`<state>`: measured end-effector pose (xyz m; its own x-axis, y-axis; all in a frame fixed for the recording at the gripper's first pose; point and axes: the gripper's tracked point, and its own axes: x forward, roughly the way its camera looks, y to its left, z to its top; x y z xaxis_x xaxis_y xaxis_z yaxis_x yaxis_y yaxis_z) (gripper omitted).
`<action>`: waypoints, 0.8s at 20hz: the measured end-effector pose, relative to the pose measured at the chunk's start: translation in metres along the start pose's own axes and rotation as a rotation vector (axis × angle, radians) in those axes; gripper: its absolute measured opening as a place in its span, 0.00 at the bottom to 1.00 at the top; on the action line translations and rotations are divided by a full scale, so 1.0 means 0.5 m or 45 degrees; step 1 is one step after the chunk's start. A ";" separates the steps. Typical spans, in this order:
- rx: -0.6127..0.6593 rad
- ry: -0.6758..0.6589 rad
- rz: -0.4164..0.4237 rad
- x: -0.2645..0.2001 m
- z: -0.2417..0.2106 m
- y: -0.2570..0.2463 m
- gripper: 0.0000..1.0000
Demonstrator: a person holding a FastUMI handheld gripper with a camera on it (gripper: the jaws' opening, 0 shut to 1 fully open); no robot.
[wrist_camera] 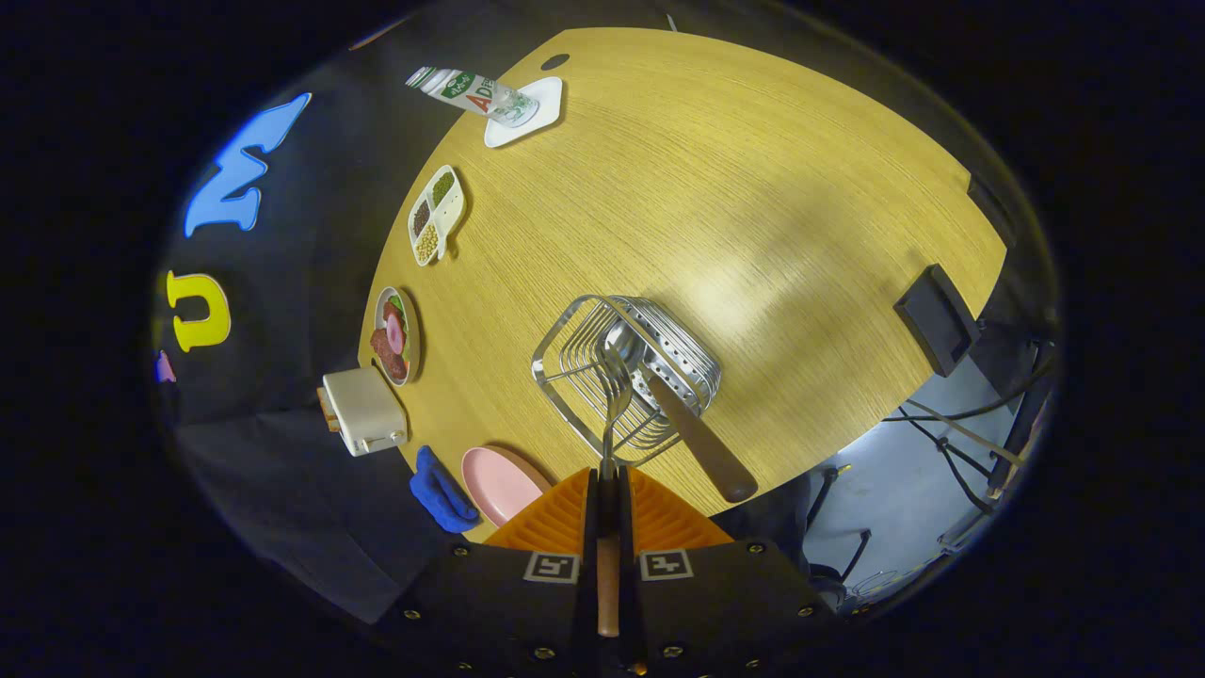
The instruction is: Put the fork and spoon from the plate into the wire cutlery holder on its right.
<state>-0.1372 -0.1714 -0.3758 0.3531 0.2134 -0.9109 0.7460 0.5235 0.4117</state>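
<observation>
My gripper (608, 490) is shut on the fork (614, 400), whose wooden handle runs back between the fingers. Its metal tines point ahead and reach over the near rim of the wire cutlery holder (565, 377) on the wooden table (734, 188). The spoon (682, 414) stands tilted in the holder's perforated metal cup (685, 356), bowl down, its brown wooden handle leaning out over the holder's edge beside the fingers. The pink plate (499, 482) lies just left of the fingers, bare.
A blue cloth (441, 494) lies beside the plate. Along the table's far-left edge stand a white toaster (364, 411), a dish of food (393, 335), a divided dish of beans (435, 215) and a bottle on a white coaster (475, 94). A black box (937, 318) sits at the right edge.
</observation>
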 end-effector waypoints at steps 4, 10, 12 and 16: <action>0.000 0.003 -0.019 0.007 0.008 0.004 0.09; 0.018 0.025 -0.043 0.012 0.002 -0.003 0.11; 0.010 0.014 -0.052 0.002 0.002 -0.007 0.13; -0.024 -0.060 -0.046 -0.015 0.018 0.008 0.21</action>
<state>-0.1317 -0.1784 -0.3669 0.3525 0.1550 -0.9229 0.7480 0.5459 0.3774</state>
